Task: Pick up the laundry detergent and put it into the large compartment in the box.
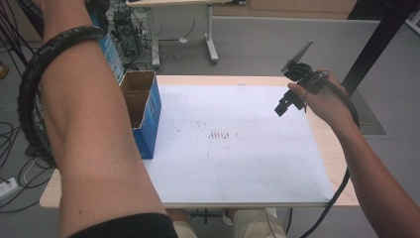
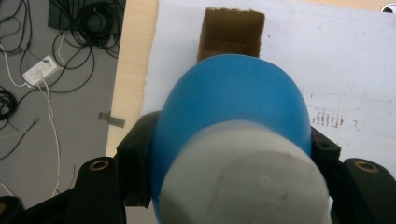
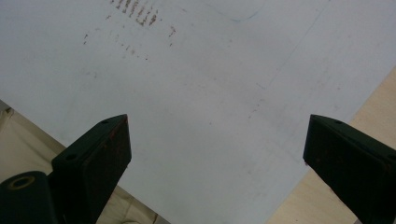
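Note:
My left gripper (image 2: 229,154) is shut on a blue bottle (image 2: 233,98) with a white cap (image 2: 243,182), its black jaws pressing on both sides. The bottle hangs above an open cardboard box (image 2: 231,32) with a brown inside. In the high view that box (image 1: 143,106) has blue sides and stands at the left edge of the white mat (image 1: 237,148), with my raised left forearm (image 1: 84,124) in front of it. My right gripper (image 1: 287,104) hovers over the mat's far right part. Its jaws stand wide open in the right gripper view (image 3: 215,154) with nothing between them.
The mat lies on a light wooden table (image 1: 341,153) and carries faint reddish marks (image 1: 218,135) near its middle. Cables and a power strip (image 2: 39,70) lie on the grey floor to the table's left. Another table's legs (image 1: 210,39) stand beyond the far edge.

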Available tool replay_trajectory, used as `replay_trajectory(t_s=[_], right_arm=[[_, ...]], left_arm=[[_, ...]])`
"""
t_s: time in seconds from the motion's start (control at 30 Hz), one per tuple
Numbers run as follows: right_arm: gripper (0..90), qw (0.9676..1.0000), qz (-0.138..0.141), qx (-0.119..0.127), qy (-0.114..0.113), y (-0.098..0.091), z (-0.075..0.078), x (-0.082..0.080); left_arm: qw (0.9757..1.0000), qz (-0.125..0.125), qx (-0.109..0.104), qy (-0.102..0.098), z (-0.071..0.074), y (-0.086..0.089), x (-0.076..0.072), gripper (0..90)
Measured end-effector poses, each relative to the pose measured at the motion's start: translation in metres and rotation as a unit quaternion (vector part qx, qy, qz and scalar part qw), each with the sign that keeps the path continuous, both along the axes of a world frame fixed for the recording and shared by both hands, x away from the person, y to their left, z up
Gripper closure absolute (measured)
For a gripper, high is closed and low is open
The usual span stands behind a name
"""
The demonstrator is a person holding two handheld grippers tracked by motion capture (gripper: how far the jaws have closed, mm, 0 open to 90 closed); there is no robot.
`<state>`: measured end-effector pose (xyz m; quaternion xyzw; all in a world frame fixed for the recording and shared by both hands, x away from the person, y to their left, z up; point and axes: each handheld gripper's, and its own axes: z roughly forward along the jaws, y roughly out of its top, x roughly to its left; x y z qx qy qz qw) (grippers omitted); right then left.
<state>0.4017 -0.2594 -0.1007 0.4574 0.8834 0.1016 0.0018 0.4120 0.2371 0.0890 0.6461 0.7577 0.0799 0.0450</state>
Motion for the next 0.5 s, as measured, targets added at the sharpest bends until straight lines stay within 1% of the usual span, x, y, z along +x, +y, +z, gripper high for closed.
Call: replay_trajectory(t_s=[0.13, 0.17, 0.27, 0.3, 0.33, 0.4, 0.47, 0.5], right_arm=[[7.7, 1.0, -0.004, 0.001, 0.001, -0.001, 0.0, 0.001], [7.7, 1.0, -0.004, 0.001, 0.001, -0.001, 0.0, 0.001], [7.7, 1.0, -0.003, 0.001, 0.002, -0.001, 0.0, 0.001], [7.7, 1.0, -0.003, 0.001, 0.002, -0.001, 0.0, 0.001], [7.7, 1.0, -0.002, 0.0, 0.003, 0.0, -0.001, 0.002], [7.7, 1.0, -0.003, 0.0, 0.003, 0.0, -0.001, 0.002], [7.7, 1.0, -0.003, 0.001, 0.003, 0.0, -0.001, 0.002], [7.7, 1.0, -0.002, 0.001, 0.003, 0.0, -0.001, 0.002]], left_arm=[[1.0, 0.005, -0.004, 0.006, -0.009, 0.002, 0.004, 36.5], [1.0, 0.005, -0.004, 0.006, -0.009, 0.002, 0.004, 36.5], [0.9999, 0.005, -0.005, 0.009, -0.015, 0.004, 0.006, 36.5], [0.9999, 0.005, -0.005, 0.009, -0.015, 0.004, 0.006, 36.5], [0.9999, 0.006, -0.005, 0.01, -0.019, 0.005, 0.006, 36.4], [0.9999, 0.005, -0.007, 0.012, -0.021, 0.006, 0.007, 36.5], [0.9999, 0.007, -0.009, 0.012, -0.025, 0.007, 0.007, 36.4], [0.9998, 0.008, -0.011, 0.014, -0.03, 0.009, 0.008, 36.5]])
